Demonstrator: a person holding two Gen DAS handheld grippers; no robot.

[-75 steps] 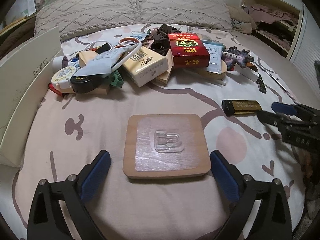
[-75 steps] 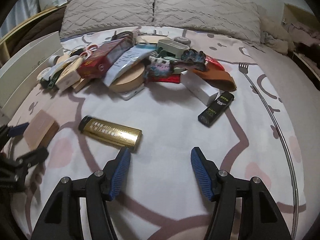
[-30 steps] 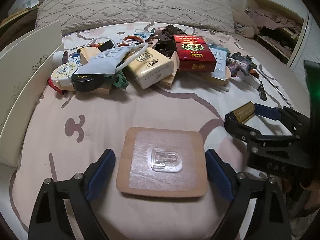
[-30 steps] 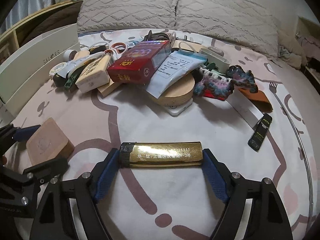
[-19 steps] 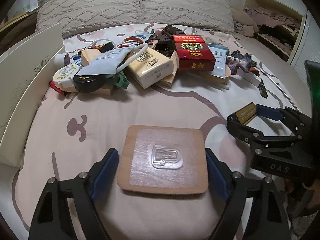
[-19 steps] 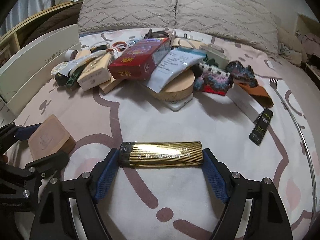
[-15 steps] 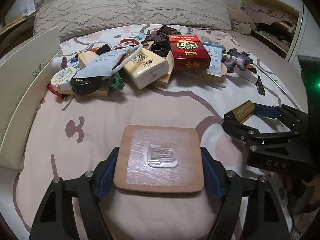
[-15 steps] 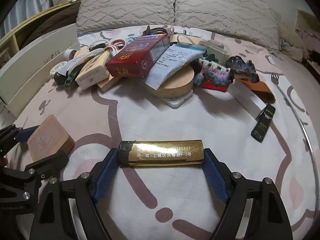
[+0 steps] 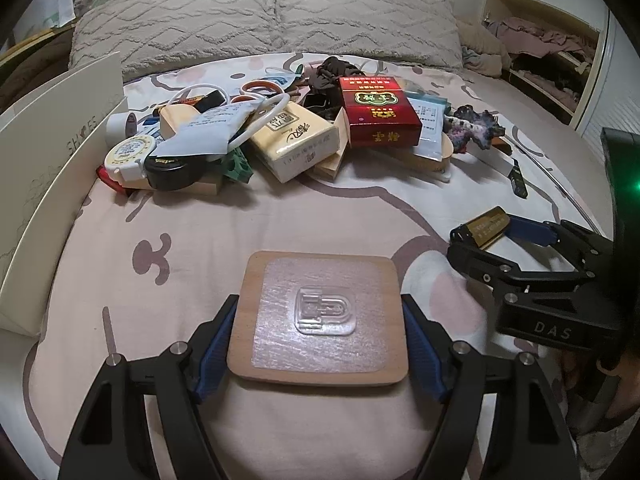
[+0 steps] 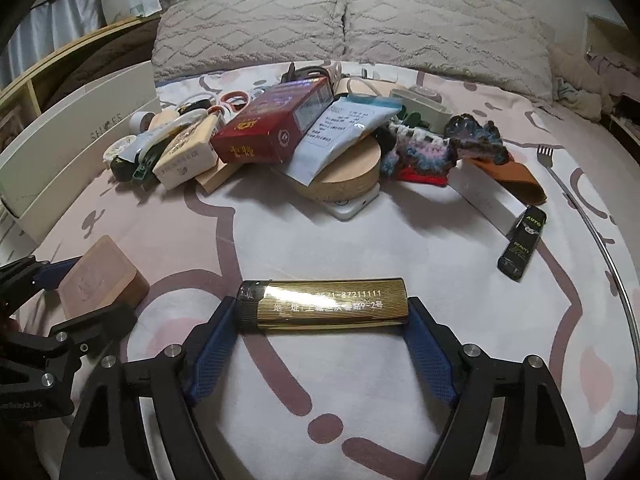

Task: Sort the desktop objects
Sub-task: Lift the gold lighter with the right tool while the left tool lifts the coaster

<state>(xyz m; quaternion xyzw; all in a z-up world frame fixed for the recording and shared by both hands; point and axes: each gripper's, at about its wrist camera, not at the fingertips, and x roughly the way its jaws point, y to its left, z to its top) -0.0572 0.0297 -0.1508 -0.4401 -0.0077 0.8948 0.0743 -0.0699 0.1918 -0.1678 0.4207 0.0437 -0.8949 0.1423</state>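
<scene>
My left gripper (image 9: 320, 340) clamps the wooden block (image 9: 318, 318) by its side edges, blue pads pressed against it, a clear plastic hook stuck on its top face. To the right, my right gripper (image 9: 486, 236) grips a gold lighter (image 9: 489, 225). Beyond lies a heap with a red box (image 9: 376, 110).

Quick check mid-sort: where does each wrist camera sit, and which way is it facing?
Left wrist: on the left gripper, angled down the bed toward the pillows; its pads clamp the wooden block; right gripper at right.
Right wrist: on the right gripper, facing likewise; pads clamp the gold lighter; left gripper at left.
Shared: red box, clutter pile.
</scene>
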